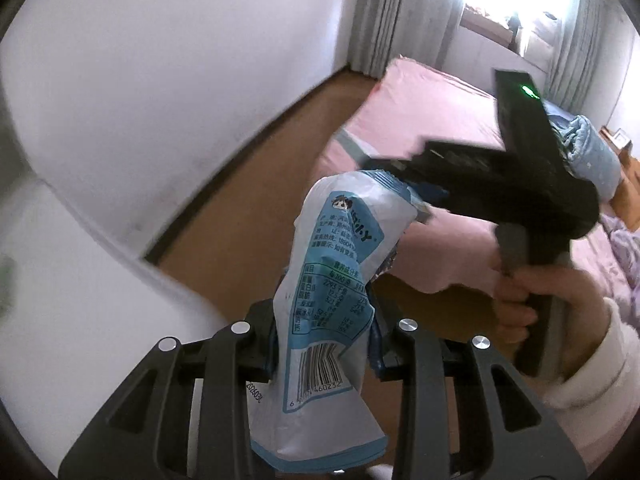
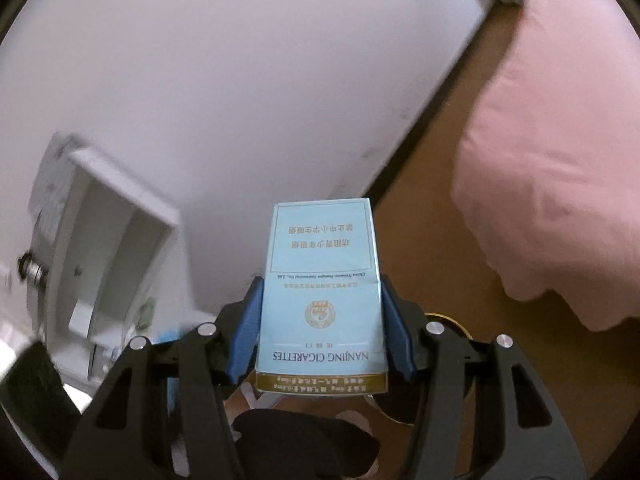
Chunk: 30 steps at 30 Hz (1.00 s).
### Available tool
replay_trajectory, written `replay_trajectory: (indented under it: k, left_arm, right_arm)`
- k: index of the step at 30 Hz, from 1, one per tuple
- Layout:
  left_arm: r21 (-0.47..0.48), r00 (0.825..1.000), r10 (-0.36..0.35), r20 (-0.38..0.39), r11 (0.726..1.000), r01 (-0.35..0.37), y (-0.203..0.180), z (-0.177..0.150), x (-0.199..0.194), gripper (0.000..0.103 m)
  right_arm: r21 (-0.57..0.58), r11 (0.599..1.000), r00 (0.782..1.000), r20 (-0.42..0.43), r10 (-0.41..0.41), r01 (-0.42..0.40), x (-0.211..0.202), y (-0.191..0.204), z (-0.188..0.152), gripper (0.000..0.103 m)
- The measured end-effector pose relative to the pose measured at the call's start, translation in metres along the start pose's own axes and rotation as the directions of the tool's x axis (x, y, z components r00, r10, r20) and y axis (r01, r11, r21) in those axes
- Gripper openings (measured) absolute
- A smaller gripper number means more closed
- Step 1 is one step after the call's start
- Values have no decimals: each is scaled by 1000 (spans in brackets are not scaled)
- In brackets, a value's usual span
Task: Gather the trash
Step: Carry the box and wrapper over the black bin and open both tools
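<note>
The left gripper (image 1: 324, 344) has its jaws drawn narrow, pinching a crumpled blue-and-white snack wrapper (image 1: 332, 280) held above the brown floor (image 1: 240, 216). The right gripper (image 2: 320, 320) stands about half open, pads pressed against both sides of a pale blue cigarette pack (image 2: 320, 292), near the pink bed (image 2: 560, 140).

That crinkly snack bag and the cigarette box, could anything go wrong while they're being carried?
The snack wrapper is limp and pinched low by the left gripper, so it might slip or flop. The right gripper clamps the cigarette pack only by its edges; the thin pack could crush or twist out.
</note>
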State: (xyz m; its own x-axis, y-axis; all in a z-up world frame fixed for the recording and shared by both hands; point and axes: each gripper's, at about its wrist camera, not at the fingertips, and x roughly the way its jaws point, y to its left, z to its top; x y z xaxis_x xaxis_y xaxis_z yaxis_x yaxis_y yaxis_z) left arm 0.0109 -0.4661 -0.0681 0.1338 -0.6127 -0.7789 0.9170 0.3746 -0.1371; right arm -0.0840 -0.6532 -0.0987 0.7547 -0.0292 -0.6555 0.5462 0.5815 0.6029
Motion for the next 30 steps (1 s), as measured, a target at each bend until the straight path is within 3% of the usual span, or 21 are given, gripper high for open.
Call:
replay_trajectory:
  k: [6,9,11,13,16,23,30]
  left_arm:
    - [-24,987,57,-147,998,-61,-37,-36,100,32]
    - [-67,957,91,-275,991,-113,-19,-61,153,32]
    - [-106,930,106,-352,983,-153,2,-80,183,32]
    - [-129,919,116,-378,976,-176,13,-97,197,32]
    - [-166,914,123,-386,965,-201,28,-107,206,33]
    - [-250,914,90,-394,947,-202,50,-111,202,33]
    - [-235,907,93,-412,950,-204,59,-110,219,33]
  right_arm:
    - [82,991,983,-159,-90,104,55,-71,-14,55]
    - [105,984,954,-282,-106,140,94,-94,-33,55]
    - [145,982,928,-367,-58,119,121,-103,-50,55]
    - [156,981,900,-435,-39,118,142,-107,-66,55]
    - [100,984,872,-484,-79,145,158,-102,-77,55]
    - [111,984,870,-488,-71,142,165,-96,-81,55]
    - [146,980,854,-519,-42,137,178,-101,-86,55]
